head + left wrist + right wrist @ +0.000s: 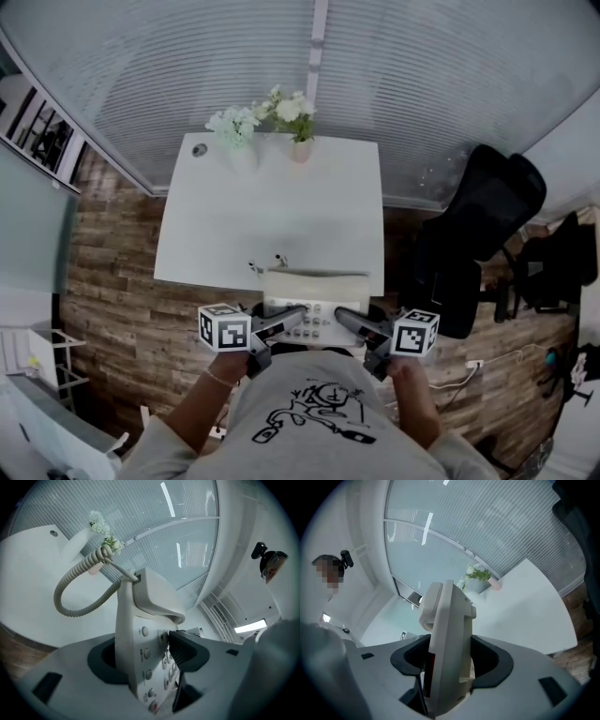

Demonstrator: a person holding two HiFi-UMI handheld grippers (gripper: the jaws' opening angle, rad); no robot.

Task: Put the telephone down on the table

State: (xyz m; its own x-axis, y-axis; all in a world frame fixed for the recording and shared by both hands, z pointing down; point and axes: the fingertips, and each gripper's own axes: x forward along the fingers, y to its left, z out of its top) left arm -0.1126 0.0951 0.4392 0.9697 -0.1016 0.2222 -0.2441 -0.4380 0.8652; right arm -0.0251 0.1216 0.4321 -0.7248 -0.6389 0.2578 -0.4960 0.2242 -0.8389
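Logged: carry step in hand, placement not yet done.

Saw telephone (309, 298) held up between both grippers at the near edge of the white table (272, 206), mostly on the person's side of it. Judged from the head view not to be resting on the surface. Noted handset (157, 597) seated on its cradle and coiled cord (77, 585) looping free out over the table top.

Checked left gripper (147, 656): fingers (187, 651) partly open and clamped on one end of the telephone, one pad on the keypad face, the other against the underside.

Checked right gripper (450, 660): fingers (494, 660) likewise partly apart and pressed on the opposite end of the body, one on each face. No slack seen in either grip.

Noted flower vases (300, 141) at the far edge of the table, well apart from the telephone, with bare surface between. Black chair (487, 216) off to the right, clear of the likely path.

Next move, as judged:
- Carry forward over the bare middle of the table, keeping both ends level.
- Lower until the base sits flat.
- Open both sets of fingers together.

Watch the cord: could snag on the table edge or get trapped under the base. Possible key presses from the left pad too.
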